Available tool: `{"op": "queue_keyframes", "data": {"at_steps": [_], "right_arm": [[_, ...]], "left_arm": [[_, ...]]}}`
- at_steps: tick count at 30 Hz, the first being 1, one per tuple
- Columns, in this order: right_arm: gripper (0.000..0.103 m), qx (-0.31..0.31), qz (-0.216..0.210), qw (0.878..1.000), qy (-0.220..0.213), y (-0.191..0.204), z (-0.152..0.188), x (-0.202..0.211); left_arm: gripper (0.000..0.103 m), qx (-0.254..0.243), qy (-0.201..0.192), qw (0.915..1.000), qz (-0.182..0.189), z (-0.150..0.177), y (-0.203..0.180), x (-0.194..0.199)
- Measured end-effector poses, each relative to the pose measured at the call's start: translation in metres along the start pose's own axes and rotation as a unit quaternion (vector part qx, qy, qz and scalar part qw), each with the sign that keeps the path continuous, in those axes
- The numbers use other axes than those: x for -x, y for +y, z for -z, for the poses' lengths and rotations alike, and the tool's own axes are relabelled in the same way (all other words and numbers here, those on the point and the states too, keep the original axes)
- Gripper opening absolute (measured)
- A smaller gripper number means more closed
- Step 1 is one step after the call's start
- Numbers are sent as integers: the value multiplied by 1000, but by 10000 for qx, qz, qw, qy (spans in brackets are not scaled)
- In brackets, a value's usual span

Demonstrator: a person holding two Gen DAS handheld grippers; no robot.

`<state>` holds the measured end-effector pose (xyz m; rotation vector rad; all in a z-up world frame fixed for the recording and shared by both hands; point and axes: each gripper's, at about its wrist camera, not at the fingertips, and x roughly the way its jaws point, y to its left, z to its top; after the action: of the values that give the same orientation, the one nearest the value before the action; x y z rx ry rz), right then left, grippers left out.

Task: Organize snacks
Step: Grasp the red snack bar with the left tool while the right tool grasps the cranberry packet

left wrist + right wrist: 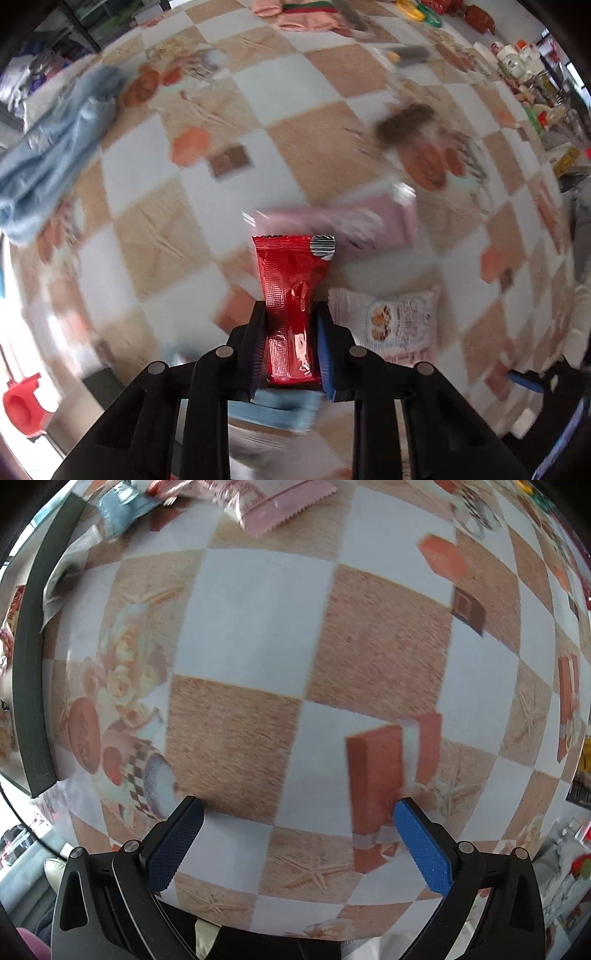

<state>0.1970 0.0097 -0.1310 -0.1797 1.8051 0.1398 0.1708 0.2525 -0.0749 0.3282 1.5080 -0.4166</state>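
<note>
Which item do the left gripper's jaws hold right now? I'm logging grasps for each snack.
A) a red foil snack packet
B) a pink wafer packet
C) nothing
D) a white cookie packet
A: in the left wrist view, the left gripper has its jaws closed on the sides of the red foil snack packet, while the pink wafer packet and white cookie packet lie on the tablecloth.

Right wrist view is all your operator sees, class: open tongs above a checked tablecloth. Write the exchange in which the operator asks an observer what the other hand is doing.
Operator: Is the left tongs holding anything?
Observer: Yes, it is shut on a red packet.
Operator: What lies past that packet?
Observer: A pink packet, blurred.
Operator: Anything beside it?
Observer: A white snack bag, to its right on the tablecloth.
</note>
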Motion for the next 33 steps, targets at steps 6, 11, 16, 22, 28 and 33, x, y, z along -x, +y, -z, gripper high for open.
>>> {"op": "queue_keyframes", "data": {"at_steps": [6,11,16,22,28,33], "right_arm": [[103,-400,-130,9990,137,-28,21,-6],[103,-472,-103,9988,-76,-30,36,-7],[103,-440,-113,9990,-44,-25,43,-7],[103,-286,-79,9988,-377,-37,28,12],[103,34,-40,9970,-771,-32,-10,36],[103,681,-36,9934,-924,2,-38,43]], "left_arm": [[25,-83,-46,9998,169,44,-27,1],[25,241,-9,9993,282,42,-12,1],[25,353,39,9990,266,33,6,-3],[24,509,-2,9985,220,58,3,3],[24,833,1,9960,323,100,14,11],[24,1047,83,9935,439,132,25,18]]}}
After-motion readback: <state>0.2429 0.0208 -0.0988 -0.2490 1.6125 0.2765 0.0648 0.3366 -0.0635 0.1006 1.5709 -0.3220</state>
